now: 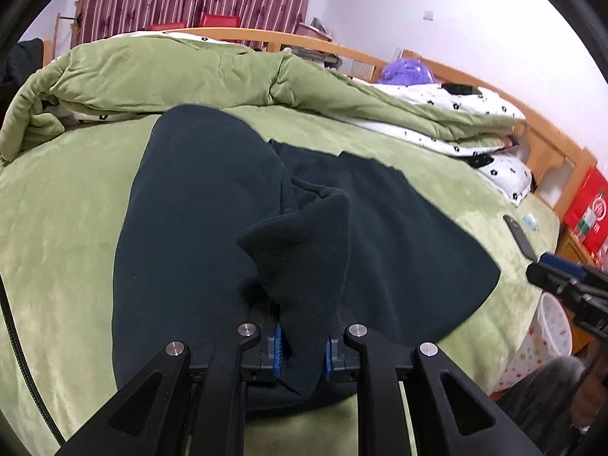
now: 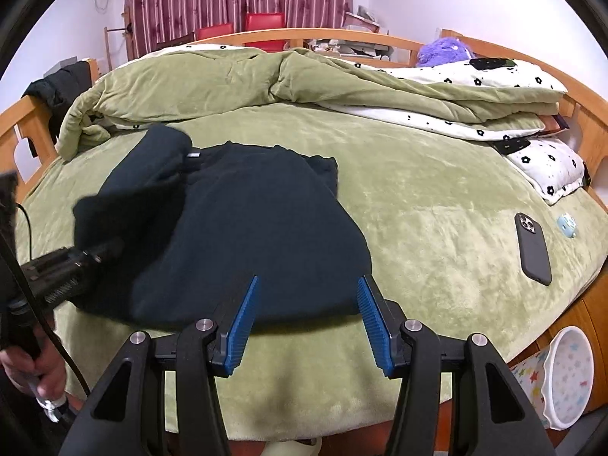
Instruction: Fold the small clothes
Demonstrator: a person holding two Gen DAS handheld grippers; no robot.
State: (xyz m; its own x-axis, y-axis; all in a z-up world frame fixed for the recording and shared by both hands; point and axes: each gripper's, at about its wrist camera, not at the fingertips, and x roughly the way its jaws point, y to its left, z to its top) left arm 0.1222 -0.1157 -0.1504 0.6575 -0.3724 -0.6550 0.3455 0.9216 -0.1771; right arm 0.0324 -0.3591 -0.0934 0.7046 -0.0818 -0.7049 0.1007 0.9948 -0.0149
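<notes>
A dark teal fleece garment (image 1: pixel 197 205) lies spread on the green bed cover (image 1: pixel 57 228). My left gripper (image 1: pixel 302 349) is shut on a fold of the garment's near edge, and a peaked flap (image 1: pixel 307 235) stands up out of the jaws. In the right wrist view the same garment (image 2: pixel 258 220) lies ahead, its left side lifted by the left gripper (image 2: pixel 102 250). My right gripper (image 2: pixel 307 296) is open and empty, with its blue pads (image 2: pixel 243 323) over the garment's near hem. The right gripper also shows at the right edge of the left wrist view (image 1: pixel 562 277).
A rumpled green and white flowered quilt (image 2: pixel 266 79) lies across the back of the bed. A dark phone (image 2: pixel 532 247) and a small blue object (image 2: pixel 567 225) lie on the cover at right. A wooden bed frame (image 2: pixel 592 125) runs around. A patterned bin (image 2: pixel 570 372) stands beside the bed.
</notes>
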